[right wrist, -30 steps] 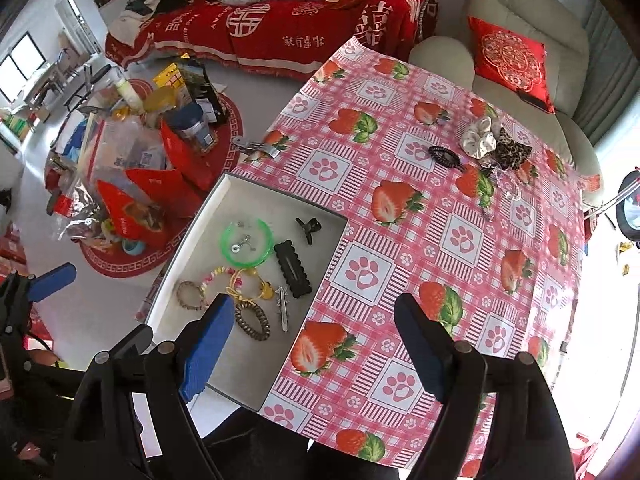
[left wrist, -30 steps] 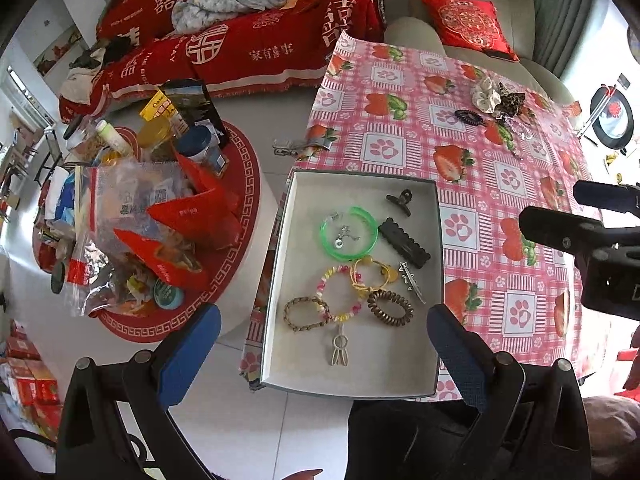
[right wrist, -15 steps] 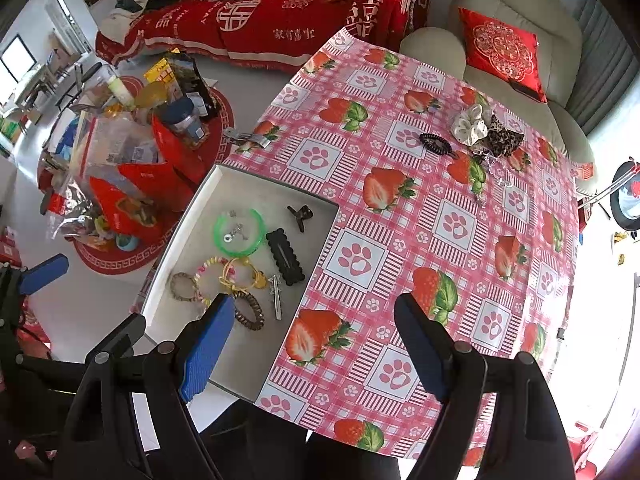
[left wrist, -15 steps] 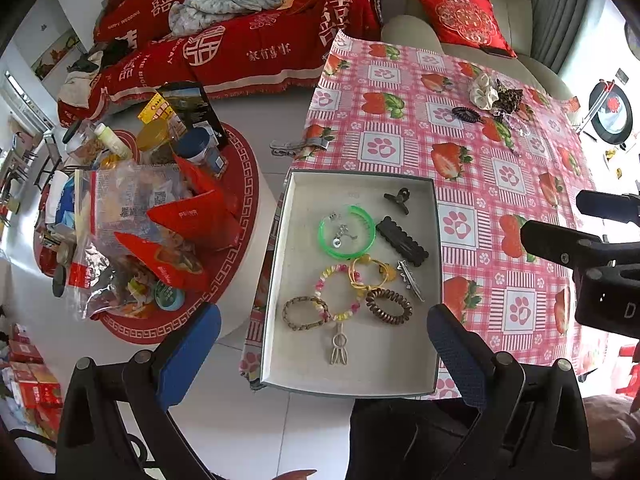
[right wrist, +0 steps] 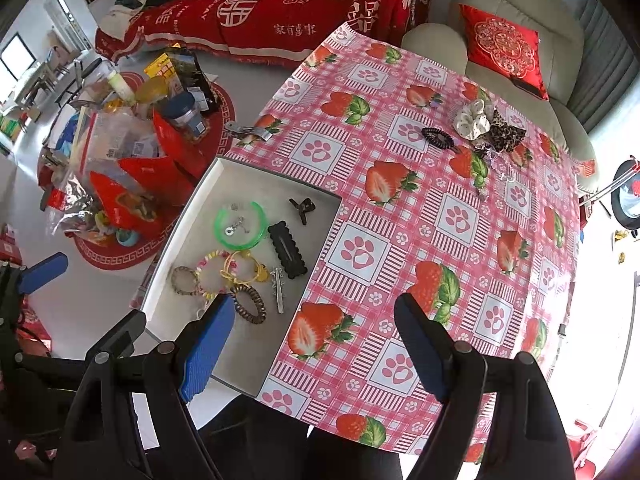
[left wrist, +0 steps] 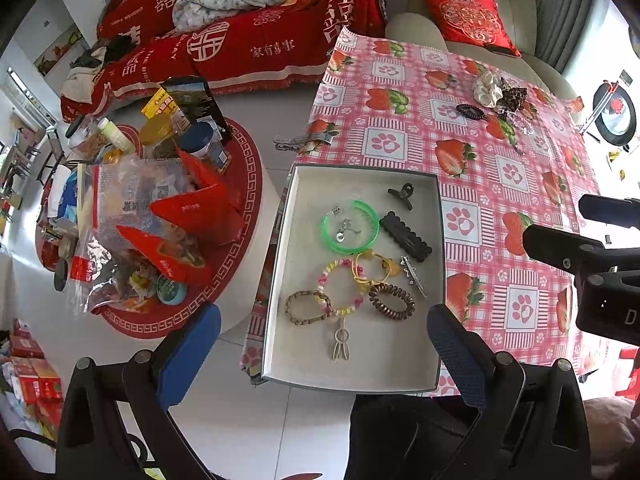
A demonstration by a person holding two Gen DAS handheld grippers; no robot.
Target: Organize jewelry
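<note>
Nothing much has moved since the earlier frame; the tray (left wrist: 434,374) is seen just a little nearer in the right wrist view.

Both the left gripper (left wrist: 324,334) and the right gripper (right wrist: 310,326) are held wide open and empty. The jewelry, such as the green bangle (left wrist: 351,228), is laid in the tray at the frame's middle.
</note>
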